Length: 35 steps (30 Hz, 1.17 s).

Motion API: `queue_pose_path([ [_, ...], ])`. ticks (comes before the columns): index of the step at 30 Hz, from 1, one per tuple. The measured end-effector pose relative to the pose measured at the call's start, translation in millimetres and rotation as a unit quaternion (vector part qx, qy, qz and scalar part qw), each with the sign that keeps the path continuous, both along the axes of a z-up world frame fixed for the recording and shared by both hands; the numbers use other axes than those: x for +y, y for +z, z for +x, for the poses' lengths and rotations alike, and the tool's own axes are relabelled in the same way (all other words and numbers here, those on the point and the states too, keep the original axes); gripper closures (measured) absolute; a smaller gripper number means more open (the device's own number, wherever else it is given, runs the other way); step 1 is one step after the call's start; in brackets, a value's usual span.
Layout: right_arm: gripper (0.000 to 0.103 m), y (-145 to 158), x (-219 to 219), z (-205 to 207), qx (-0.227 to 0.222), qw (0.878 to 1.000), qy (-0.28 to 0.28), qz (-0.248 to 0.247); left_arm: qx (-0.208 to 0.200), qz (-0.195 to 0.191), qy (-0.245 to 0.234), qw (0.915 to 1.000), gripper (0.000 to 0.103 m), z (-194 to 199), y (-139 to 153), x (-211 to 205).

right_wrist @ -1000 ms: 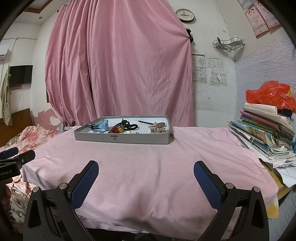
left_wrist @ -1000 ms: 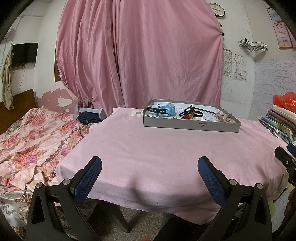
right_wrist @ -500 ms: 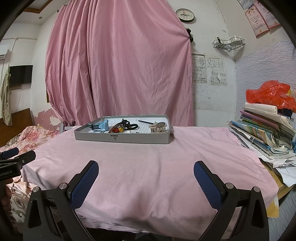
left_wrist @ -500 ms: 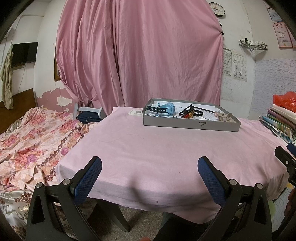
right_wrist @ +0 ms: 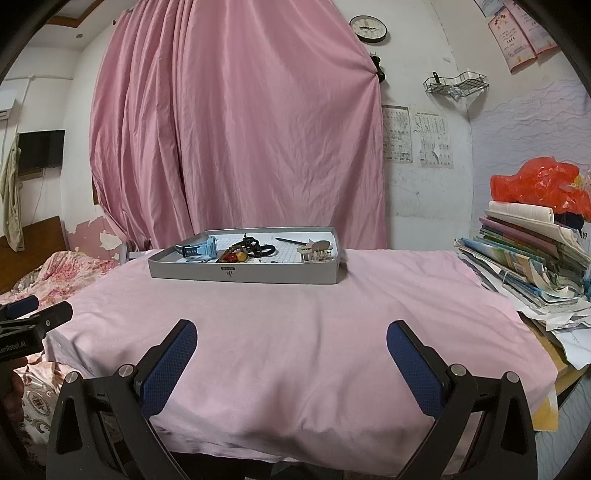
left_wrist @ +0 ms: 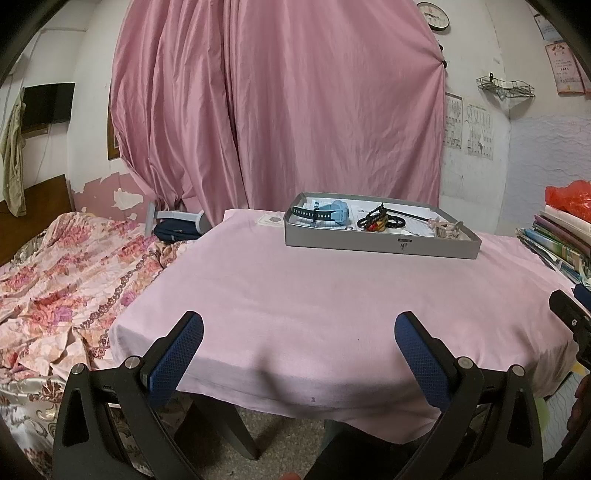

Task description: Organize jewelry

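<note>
Both tongs wide apart, holding nothing. Left tongs [left_wrist: 298,328] and right tongs [right_wrist: 291,338] sit at bottom of frame over the near edge of the counter [right_wrist: 295,332]. Tray [right_wrist: 243,273] sits mid-frame, well apart from both. Inside it: blue watch [right_wrist: 201,249] left, beaded bracelets [right_wrist: 245,251] centre, pale hair clip [right_wrist: 316,251] right.

Big pink curtain [right_wrist: 236,125] covers most of the back wall, with a round clock [right_wrist: 368,28] up beside it and a wire rack [right_wrist: 455,83] mounted further right. Table's draped in a pink cloth [right_wrist: 295,325]. Messy stack of books and papers [right_wrist: 528,266] on the right, red plastic bag [right_wrist: 539,184] on top. Floral bedspread [left_wrist: 62,273] off to the left.
</note>
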State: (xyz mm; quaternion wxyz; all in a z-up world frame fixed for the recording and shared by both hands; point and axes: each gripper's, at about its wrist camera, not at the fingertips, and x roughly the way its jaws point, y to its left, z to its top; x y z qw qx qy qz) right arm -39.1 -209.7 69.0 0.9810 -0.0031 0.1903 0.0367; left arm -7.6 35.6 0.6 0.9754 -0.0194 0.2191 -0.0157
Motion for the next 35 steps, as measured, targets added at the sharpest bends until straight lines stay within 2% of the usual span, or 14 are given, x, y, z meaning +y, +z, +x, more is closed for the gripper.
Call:
queue_pose_path([
  [35, 0.0, -5.2, -0.3, -3.3, 0.005, 1.0, -0.001, 0.002, 0.018, 0.003, 0.01, 0.9998, 0.001, 3.4, -3.5, 4.6],
])
